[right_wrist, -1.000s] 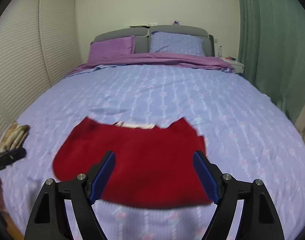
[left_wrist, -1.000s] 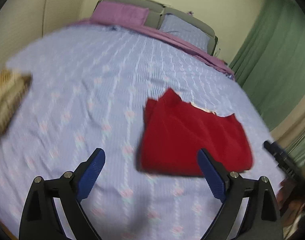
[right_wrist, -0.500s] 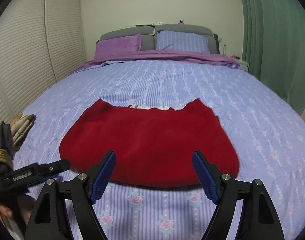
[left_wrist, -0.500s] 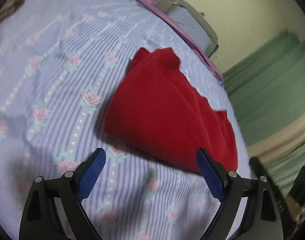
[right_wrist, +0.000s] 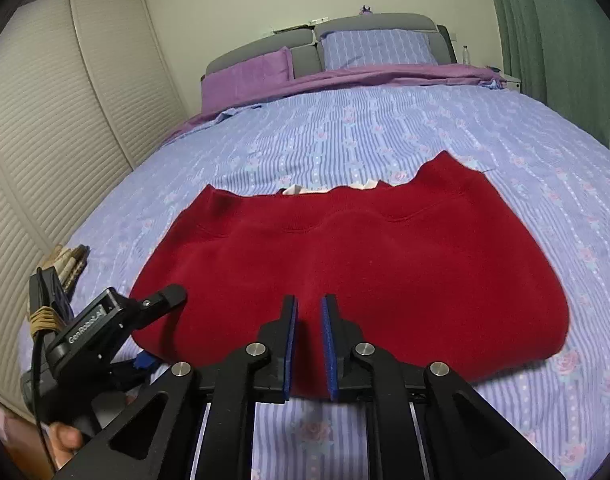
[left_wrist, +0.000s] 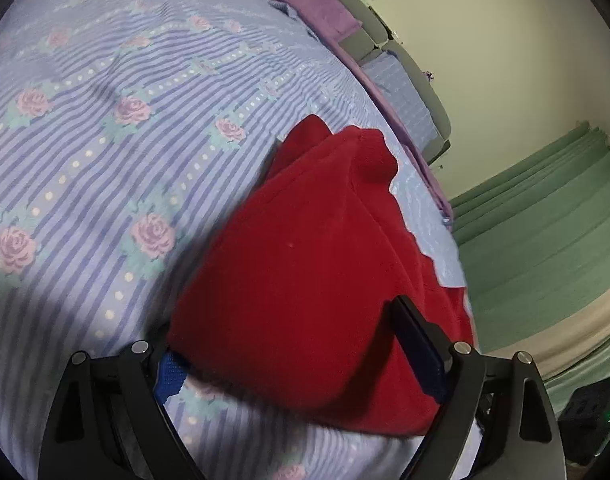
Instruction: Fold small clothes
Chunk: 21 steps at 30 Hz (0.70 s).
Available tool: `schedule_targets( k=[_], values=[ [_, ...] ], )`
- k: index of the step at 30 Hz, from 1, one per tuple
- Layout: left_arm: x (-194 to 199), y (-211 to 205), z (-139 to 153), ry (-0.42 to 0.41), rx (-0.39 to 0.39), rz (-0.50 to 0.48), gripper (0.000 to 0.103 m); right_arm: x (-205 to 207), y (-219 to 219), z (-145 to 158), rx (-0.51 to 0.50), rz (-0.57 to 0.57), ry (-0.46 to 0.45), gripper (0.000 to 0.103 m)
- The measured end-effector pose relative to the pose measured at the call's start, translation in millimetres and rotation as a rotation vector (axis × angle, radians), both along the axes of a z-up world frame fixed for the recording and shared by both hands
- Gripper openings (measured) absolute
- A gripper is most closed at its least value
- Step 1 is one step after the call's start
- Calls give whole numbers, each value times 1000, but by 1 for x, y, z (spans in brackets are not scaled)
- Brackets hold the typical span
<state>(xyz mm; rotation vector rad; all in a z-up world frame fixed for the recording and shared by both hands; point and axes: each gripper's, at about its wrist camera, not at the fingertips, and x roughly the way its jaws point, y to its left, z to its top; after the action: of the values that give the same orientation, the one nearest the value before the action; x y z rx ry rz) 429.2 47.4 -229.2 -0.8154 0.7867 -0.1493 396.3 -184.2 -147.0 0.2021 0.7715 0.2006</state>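
Observation:
A red fleece garment (right_wrist: 345, 264) lies folded flat on the bed, its near edge towards me; it also shows in the left wrist view (left_wrist: 305, 280). My left gripper (left_wrist: 297, 364) is open, its jaws straddling the garment's near left corner, one finger under the edge and one above; it shows in the right wrist view (right_wrist: 145, 320) at that corner. My right gripper (right_wrist: 308, 344) has its jaws nearly closed around the middle of the garment's near edge, red cloth showing in the narrow gap.
The bed (right_wrist: 385, 128) has a blue striped floral cover, with purple and blue pillows (right_wrist: 245, 76) at the headboard. A tan folded cloth (right_wrist: 71, 260) lies at the bed's left edge. Wardrobe doors stand left, green curtains (right_wrist: 565, 40) right.
Both grippers moved forward and down to the garment's near edge. The right gripper's jaws went from wide open to nearly closed on the edge. The left gripper slid onto the left corner.

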Motion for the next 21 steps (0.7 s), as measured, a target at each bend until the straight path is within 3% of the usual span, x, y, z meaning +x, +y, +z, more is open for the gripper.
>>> schedule_targets(
  k=[2, 7, 9, 13, 16, 21],
  values=[
    [1, -6, 0, -2, 57, -4, 82, 2, 1, -3, -3, 0, 9, 12],
    [6, -7, 8, -8, 145, -83, 48, 8, 4, -14, -28, -4, 41, 10],
    [6, -11, 21, -42, 227, -129, 42, 9, 6, -18, -34, -5, 50, 9],
    [-5, -24, 56, -157, 382, -177, 38, 10, 11, -27, -44, 3, 56, 9],
    [-9, -31, 77, -209, 409, -198, 37, 13, 12, -31, -34, 28, 65, 9],
    [-6, -46, 89, -224, 415, -233, 36, 31, 7, -45, 24, 55, 115, 7]
  ],
)
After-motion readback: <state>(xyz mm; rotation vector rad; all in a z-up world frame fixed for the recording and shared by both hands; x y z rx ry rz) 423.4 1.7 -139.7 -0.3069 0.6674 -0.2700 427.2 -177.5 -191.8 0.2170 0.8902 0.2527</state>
